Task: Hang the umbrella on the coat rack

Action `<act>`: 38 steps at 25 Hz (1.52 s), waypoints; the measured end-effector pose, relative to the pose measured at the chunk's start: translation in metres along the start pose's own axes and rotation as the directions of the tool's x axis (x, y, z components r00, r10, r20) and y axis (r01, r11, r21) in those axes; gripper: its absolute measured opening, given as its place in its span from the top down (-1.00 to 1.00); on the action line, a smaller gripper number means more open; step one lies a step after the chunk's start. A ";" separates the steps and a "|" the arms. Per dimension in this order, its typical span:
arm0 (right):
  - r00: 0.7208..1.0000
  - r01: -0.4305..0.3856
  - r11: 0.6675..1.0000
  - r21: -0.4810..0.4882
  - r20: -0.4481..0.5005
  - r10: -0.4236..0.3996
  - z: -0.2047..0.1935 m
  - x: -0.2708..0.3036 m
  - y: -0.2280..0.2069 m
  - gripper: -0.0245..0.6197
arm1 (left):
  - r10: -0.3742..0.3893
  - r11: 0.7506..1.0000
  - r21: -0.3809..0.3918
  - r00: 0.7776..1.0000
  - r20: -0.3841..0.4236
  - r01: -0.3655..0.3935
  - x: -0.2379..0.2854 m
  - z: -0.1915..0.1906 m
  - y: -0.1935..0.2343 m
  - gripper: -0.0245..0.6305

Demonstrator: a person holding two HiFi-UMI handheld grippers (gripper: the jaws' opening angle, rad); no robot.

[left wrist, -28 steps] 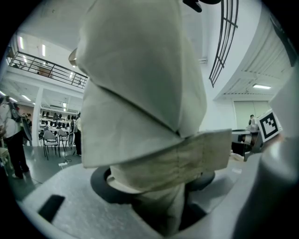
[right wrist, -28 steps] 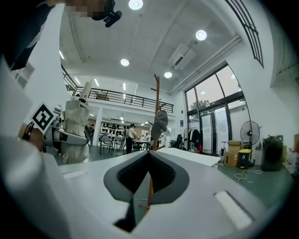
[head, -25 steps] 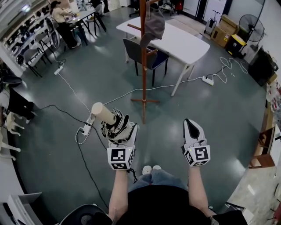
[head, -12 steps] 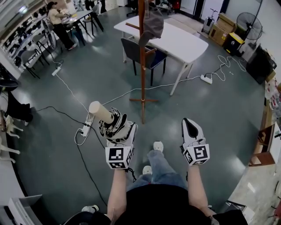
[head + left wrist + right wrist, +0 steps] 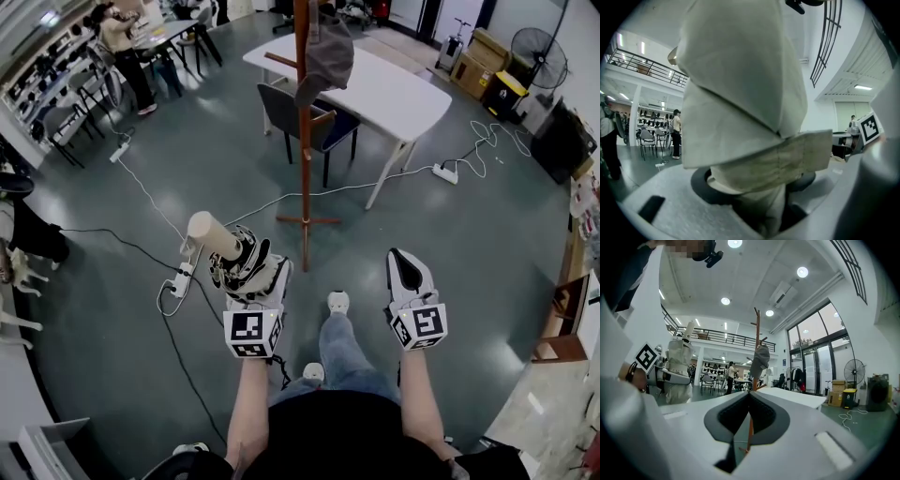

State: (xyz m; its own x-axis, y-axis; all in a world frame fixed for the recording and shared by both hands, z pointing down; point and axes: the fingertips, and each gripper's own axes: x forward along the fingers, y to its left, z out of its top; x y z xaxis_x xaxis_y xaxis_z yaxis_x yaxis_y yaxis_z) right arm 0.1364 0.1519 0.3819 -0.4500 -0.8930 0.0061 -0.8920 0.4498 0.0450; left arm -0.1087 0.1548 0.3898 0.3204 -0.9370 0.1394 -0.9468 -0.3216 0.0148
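Note:
A folded beige umbrella [image 5: 223, 247] with a patterned canopy stands upright in my left gripper [image 5: 251, 277], which is shut on its bundled fabric. In the left gripper view the umbrella [image 5: 740, 93] and its closing strap fill the frame between the jaws. The wooden coat rack [image 5: 305, 141] stands on the floor ahead, a little right of the umbrella, with a grey cap [image 5: 328, 52] on one peg. My right gripper [image 5: 409, 272] is shut and holds nothing. The right gripper view looks along its jaws at the coat rack [image 5: 757, 333] and shows the umbrella [image 5: 679, 366] at the left.
A white table [image 5: 375, 84] and a dark chair [image 5: 291, 112] stand just behind the rack. A power strip with cables [image 5: 178, 277] lies on the floor left of the umbrella. People sit at tables [image 5: 122, 37] far left. A fan [image 5: 539, 56] and boxes are far right.
The person has stepped forward: a leg and shoe now show between the grippers. Both grippers came along toward the rack, the umbrella still held upright in the left one.

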 end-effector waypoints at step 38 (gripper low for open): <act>0.962 -0.257 0.966 0.038 -0.085 0.259 -0.035 0.336 -0.137 0.89 | 0.081 0.997 0.012 0.994 -0.073 -0.080 0.307 0.016 0.069 0.03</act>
State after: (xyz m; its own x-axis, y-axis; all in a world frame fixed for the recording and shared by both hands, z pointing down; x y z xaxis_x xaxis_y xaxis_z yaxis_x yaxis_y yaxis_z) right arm 0.1089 -0.2105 0.4122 -0.6605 -0.7438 0.1029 -0.7474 0.6643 0.0042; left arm -0.0750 -0.1566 0.4181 0.2399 -0.9474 0.2119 -0.9689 -0.2472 -0.0082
